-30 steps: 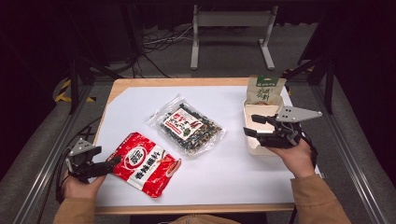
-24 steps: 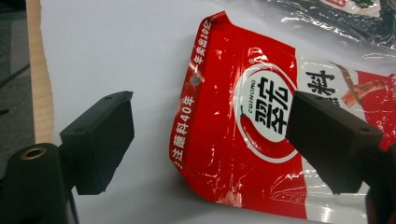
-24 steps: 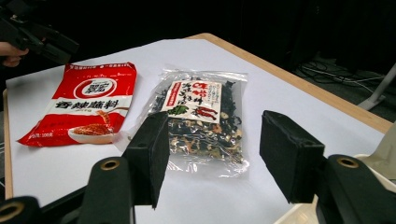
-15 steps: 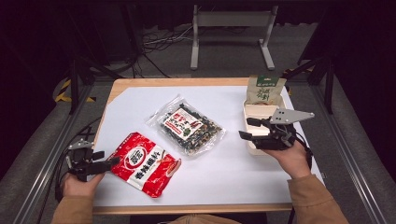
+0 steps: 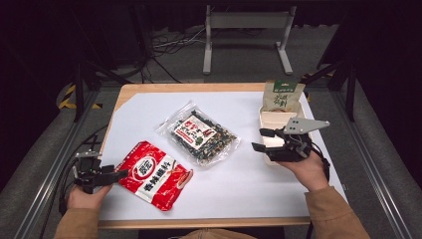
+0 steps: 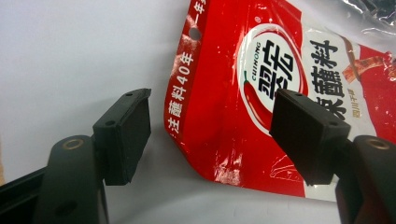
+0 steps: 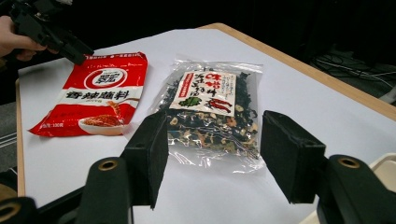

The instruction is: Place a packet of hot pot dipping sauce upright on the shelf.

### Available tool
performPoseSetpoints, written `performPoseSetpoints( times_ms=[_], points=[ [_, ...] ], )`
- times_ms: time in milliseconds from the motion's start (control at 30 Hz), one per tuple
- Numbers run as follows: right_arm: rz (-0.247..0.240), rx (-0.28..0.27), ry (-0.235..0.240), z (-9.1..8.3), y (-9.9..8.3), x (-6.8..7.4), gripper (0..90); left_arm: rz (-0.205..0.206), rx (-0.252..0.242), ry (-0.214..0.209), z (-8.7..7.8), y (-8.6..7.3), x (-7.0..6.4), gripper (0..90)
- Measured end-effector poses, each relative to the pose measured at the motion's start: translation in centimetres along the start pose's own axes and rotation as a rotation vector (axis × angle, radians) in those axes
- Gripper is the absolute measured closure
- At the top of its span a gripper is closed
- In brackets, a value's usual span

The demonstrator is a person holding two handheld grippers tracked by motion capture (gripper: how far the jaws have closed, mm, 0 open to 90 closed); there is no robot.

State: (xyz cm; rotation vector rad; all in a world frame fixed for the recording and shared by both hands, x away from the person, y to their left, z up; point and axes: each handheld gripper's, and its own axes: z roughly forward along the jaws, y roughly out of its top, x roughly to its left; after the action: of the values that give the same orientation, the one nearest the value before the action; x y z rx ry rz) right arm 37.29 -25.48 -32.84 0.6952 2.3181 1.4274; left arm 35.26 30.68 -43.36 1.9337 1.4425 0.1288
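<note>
- The left gripper [image 5: 117, 174] hovered at the worktop's [image 5: 259, 189] near left corner, jaws wide apart either side of the red packet's [image 5: 153, 173] edge, gripping nothing.
- The right gripper [image 5: 263, 140], spread and empty, hung near the right edge beside the clear packet [image 5: 199, 138].

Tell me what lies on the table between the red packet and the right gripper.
The clear bag of dried mix lies between the red packet and the right gripper, seen in the high view.
</note>
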Motion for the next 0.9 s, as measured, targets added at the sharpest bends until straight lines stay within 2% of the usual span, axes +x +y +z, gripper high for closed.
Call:
performPoseSetpoints(
  times_ms=[67,333,433,667,700,733,800,900],
  points=[
    [-0.001,0.003,0.003,0.1,0.0,0.1,41.3,0.019,0.018,0.022,0.2,0.0,0.0,29.8],
    [-0.001,0.011,0.007,0.3,-0.2,0.1,41.2,0.004,0.034,-0.041,0.3,-0.1,-0.3,35.8],
    [0.002,0.009,0.009,0.4,-0.2,0.1,41.2,0.017,0.015,-0.052,-0.1,-0.2,-0.6,38.4],
    [0.005,0.011,0.021,0.6,-0.3,0.2,41.4,0.077,-0.029,-0.078,-0.8,-0.2,-2.0,42.5],
    [0.005,0.012,0.022,0.7,-0.3,0.2,41.4,0.099,-0.030,-0.068,-0.9,-0.1,-2.1,43.2],
    [0.006,0.013,0.024,0.7,-0.3,0.2,41.4,0.099,-0.024,-0.079,-0.8,-0.2,-2.4,44.2],
    [0.007,0.014,0.029,0.8,-0.3,0.3,41.5,0.118,-0.018,-0.075,-0.7,-0.1,-2.6,45.4],
    [0.006,0.016,0.036,1.0,-0.3,0.4,41.6,0.109,-0.006,-0.077,-0.5,-0.1,-2.4,47.2]
  ],
)
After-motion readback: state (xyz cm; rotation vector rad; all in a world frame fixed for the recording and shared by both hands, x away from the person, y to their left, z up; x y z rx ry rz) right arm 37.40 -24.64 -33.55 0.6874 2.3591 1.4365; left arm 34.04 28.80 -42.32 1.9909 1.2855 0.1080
